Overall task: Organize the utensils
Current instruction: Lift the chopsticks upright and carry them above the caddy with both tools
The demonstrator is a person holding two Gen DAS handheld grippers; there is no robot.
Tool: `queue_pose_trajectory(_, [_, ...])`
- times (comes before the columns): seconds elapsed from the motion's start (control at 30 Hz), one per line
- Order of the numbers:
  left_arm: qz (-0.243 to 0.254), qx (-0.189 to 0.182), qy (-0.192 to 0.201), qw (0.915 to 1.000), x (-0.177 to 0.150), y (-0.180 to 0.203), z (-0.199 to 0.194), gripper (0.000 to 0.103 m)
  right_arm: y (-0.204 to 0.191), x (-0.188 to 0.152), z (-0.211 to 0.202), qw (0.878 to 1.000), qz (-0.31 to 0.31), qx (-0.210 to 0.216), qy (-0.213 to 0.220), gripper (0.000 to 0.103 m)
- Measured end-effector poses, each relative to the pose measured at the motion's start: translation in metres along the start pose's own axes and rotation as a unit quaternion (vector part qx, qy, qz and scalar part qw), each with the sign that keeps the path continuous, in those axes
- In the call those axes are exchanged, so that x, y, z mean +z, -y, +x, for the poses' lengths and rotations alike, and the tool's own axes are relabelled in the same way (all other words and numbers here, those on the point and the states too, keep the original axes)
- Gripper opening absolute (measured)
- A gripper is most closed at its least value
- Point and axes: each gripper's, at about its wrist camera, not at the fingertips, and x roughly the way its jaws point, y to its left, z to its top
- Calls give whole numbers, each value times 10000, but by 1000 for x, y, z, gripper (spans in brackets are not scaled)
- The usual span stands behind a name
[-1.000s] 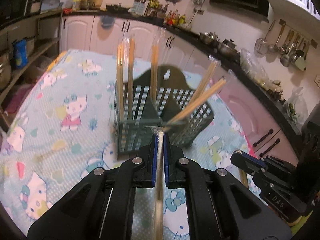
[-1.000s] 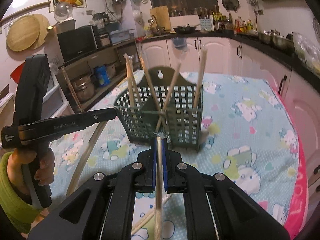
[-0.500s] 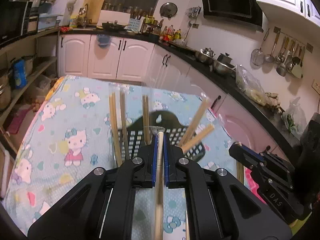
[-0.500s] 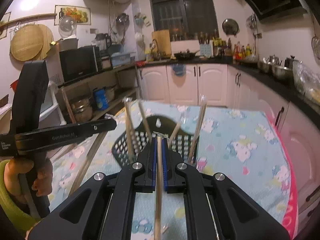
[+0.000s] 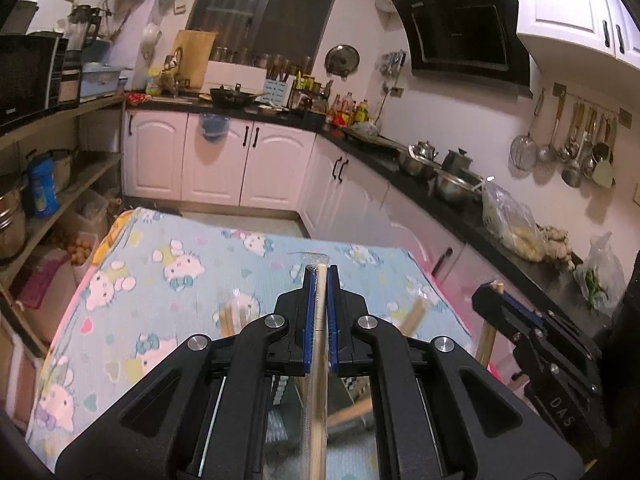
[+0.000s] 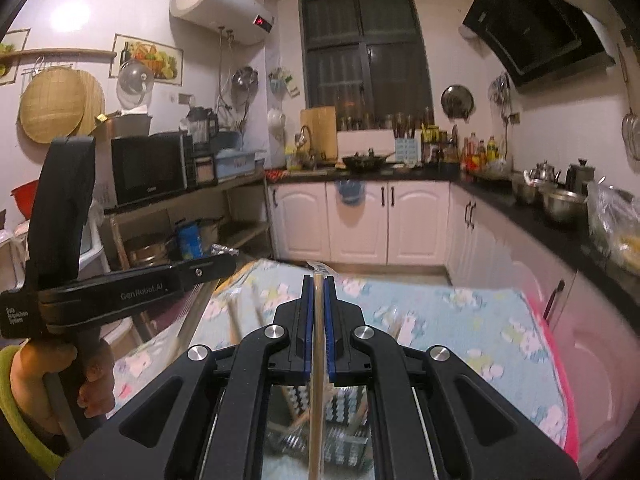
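My left gripper is shut on a plastic-wrapped wooden chopstick that runs back between the jaws. My right gripper is shut on another wrapped chopstick. Both are held high above the table. The dark green utensil basket is mostly hidden below the grippers; its grid wall shows through the gaps, also in the left wrist view. Tops of chopsticks standing in it poke up beside the fingers. The right gripper shows at right in the left wrist view.
The table carries a blue cartoon-cat cloth with a pink edge. White cabinets and a black counter with pots lie beyond. Shelves with a microwave stand at left. The left gripper's body fills the left of the right wrist view.
Both grippers have risen and tilted up with their chopsticks. The basket has dropped from mid-frame to below the fingers, and the kitchen wall and window now fill the views.
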Motion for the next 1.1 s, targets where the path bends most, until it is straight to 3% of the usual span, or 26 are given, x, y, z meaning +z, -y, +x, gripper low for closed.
queue_pose_trajectory(0.3, [151, 182, 655, 9976, 17, -4, 10, 1, 25, 17, 20, 9989, 104, -226, 406, 5])
queue_pose_trajectory(0.57, [-5, 582, 1117, 9920, 27, -11, 23, 1, 39, 23, 32, 9964, 223, -304, 755, 5])
queue_pose_trajectory(1.1, [21, 558, 1718, 9835, 6, -14, 39, 1, 44, -1, 51, 9933, 344, -210, 1087, 5])
